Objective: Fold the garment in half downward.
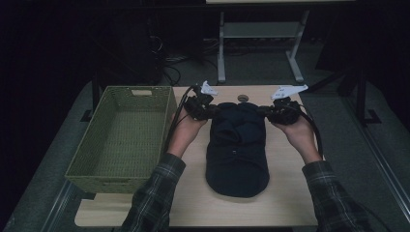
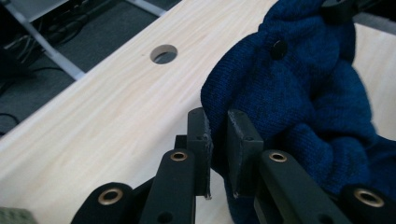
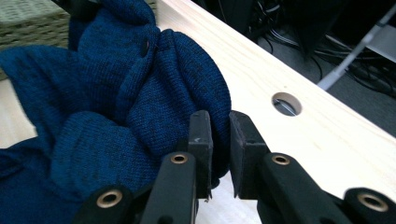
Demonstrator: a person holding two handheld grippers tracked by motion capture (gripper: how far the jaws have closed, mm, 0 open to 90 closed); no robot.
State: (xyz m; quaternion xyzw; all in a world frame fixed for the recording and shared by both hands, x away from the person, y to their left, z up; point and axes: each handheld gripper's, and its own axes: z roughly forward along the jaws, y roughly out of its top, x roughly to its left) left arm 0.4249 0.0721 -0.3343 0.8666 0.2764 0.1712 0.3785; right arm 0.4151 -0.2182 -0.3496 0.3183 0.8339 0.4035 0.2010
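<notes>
Both grippers' fingers pinch far edge of navy knit garment, centre frame: left gripper, right gripper. Step: lifting edge off worktop. Next likely: fold toward near edge, evenly

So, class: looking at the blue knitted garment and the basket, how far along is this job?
Done: both grippers have hold of the blue knitted garment, the left gripper and the right gripper each shut on a far corner. In hand: that far edge is gathered up while the rest lies on the table. Left: probably folding it or moving it to the green basket.
</notes>
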